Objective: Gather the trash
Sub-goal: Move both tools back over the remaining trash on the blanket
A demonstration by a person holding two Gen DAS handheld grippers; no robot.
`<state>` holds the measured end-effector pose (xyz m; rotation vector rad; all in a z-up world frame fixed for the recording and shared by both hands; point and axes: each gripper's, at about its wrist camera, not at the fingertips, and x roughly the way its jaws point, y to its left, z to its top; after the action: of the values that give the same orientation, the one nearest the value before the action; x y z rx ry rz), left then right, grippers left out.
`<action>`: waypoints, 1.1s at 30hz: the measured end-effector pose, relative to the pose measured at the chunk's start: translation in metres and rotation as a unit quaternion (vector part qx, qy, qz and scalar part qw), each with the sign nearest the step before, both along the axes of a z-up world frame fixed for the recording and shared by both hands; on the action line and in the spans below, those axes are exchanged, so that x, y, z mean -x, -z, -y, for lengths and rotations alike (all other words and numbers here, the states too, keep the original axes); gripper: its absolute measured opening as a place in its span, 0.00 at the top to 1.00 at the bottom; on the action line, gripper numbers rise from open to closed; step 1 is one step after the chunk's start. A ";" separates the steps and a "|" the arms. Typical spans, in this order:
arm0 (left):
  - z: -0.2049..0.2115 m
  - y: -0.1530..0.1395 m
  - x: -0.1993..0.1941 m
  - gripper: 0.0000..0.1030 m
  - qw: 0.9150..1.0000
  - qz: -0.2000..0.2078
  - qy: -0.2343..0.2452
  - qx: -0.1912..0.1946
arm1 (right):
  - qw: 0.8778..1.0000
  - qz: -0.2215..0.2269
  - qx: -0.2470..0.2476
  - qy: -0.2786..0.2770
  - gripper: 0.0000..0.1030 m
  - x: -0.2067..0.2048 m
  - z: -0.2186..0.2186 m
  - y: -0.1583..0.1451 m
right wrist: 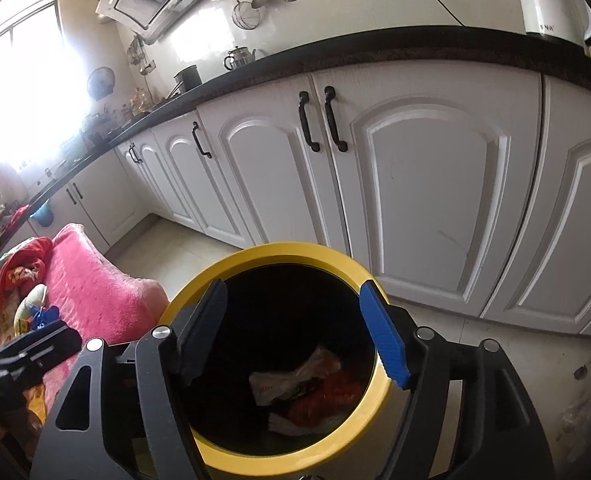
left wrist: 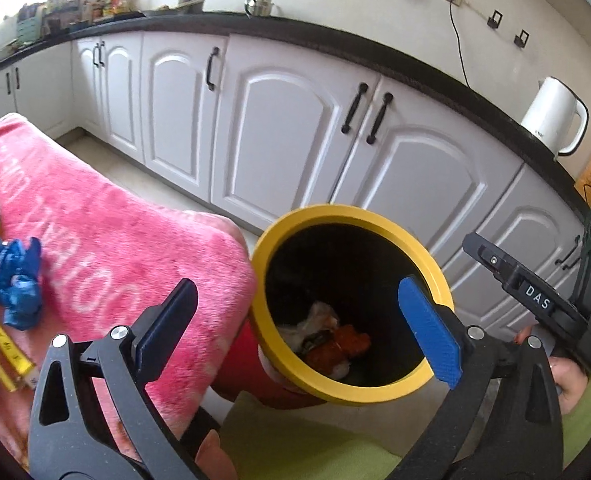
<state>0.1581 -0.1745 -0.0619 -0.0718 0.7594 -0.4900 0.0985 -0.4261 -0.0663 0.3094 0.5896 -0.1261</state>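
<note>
Both the left hand-held gripper (left wrist: 299, 320) and right hand-held gripper (right wrist: 293, 330) are held spread apart, empty, above a yellow-rimmed bin (right wrist: 283, 250); crumpled wrappers (right wrist: 307, 388) inside are dimly seen.

Bin (right wrist: 215, 452) mouth open above trash (right wrist: 295, 392); pink blanket (left wrist: 107, 240) crowds left rim.

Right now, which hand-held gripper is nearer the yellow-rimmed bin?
Right. The right hand-held gripper hangs open directly over the yellow-rimmed bin, its fingers framing the opening. The left hand-held gripper is open too, offset toward the pink blanket beside the bin.
</note>
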 end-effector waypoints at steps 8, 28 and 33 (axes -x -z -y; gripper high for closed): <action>-0.030 -0.016 0.013 0.11 0.999 0.032 -0.043 -0.002 | 0.999 0.018 0.016 -0.022 0.31 0.005 -0.017 -0.012; -0.118 -0.044 0.027 0.11 0.986 0.078 -0.148 0.017 | 0.990 0.045 0.054 -0.119 0.26 0.008 -0.093 -0.047; -0.138 -0.048 0.028 0.11 0.981 0.085 -0.173 0.025 | 0.986 0.045 0.061 -0.145 0.25 0.007 -0.116 -0.051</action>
<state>0.1302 -0.0361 -0.0136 -0.2023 0.5519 -0.1810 0.0918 -0.3106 -0.0151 0.1065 0.5297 0.1321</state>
